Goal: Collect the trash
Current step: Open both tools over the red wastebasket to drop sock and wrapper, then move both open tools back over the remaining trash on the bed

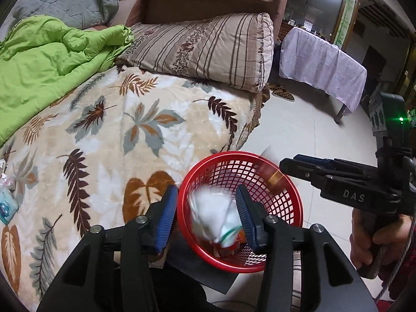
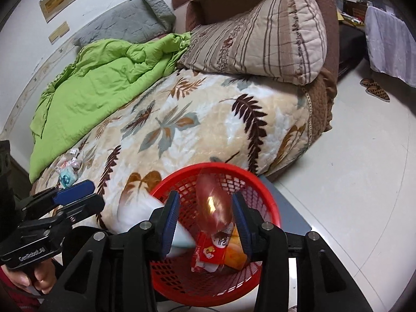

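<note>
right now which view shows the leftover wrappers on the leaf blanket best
The right wrist view: the small pink and teal wrappers lie whole on the leaf-print blanket, beside the green quilt. In the left wrist view they sit clipped and distorted at the left frame edge.

Blurred reddish wrapper (image 2: 214, 205) between spread right hand-held gripper (image 2: 206, 221) fingers, above red basket (image 2: 270, 200)

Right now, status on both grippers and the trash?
Left gripper open, white wad blurred between its fingers, over red basket. Right gripper open, reddish wrapper blurred above basket. More scraps on blanket. Nothing blocking.
</note>
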Demonstrator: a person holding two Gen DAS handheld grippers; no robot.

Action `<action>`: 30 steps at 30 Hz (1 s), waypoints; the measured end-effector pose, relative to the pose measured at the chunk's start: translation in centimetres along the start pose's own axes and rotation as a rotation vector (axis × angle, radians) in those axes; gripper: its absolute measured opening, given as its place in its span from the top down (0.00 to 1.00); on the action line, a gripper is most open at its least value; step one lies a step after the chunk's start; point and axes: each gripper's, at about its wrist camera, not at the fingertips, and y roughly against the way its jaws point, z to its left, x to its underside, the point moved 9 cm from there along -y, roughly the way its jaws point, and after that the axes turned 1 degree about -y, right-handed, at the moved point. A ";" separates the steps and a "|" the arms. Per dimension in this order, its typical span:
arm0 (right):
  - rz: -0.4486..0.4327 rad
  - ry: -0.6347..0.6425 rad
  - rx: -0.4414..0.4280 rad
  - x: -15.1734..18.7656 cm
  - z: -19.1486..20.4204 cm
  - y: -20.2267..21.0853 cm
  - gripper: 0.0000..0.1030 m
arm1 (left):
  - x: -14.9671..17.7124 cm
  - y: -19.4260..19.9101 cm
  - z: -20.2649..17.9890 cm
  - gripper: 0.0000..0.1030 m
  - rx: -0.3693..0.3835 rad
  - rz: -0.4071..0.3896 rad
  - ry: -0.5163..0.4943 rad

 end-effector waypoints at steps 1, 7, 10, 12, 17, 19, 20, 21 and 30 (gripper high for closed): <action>-0.001 -0.002 -0.001 -0.1 0.0 0.0 0.55 | -0.1 0.2 0.2 0.53 -0.007 -0.006 0.001; -0.014 0.020 -0.034 -1.0 2.0 -0.4 0.50 | -0.1 2.4 3.1 0.52 -0.048 -0.041 0.069; -0.010 0.052 -0.059 -1.1 4.0 -1.1 0.46 | 0.3 3.6 5.5 0.51 -0.103 -0.057 0.102; 0.000 0.081 -0.083 -1.1 6.0 -1.7 0.46 | 0.8 4.5 7.3 0.51 -0.134 -0.066 0.138; 0.018 0.192 -0.148 -0.7 11.7 -3.2 0.46 | 2.3 7.1 12.6 0.51 -0.215 -0.092 0.240; 0.025 0.226 -0.177 -0.6 13.9 -3.7 0.46 | 3.1 8.0 14.6 0.51 -0.245 -0.097 0.282; 0.031 0.243 -0.196 -0.5 15.3 -4.1 0.46 | 3.5 8.5 15.7 0.51 -0.257 -0.100 0.306; 0.037 0.257 -0.212 -0.5 16.5 -4.4 0.46 | 3.9 9.0 16.7 0.51 -0.267 -0.102 0.327; 0.120 0.389 -0.349 1.0 26.2 -8.5 0.46 | 8.9 13.3 26.8 0.50 -0.403 -0.117 0.527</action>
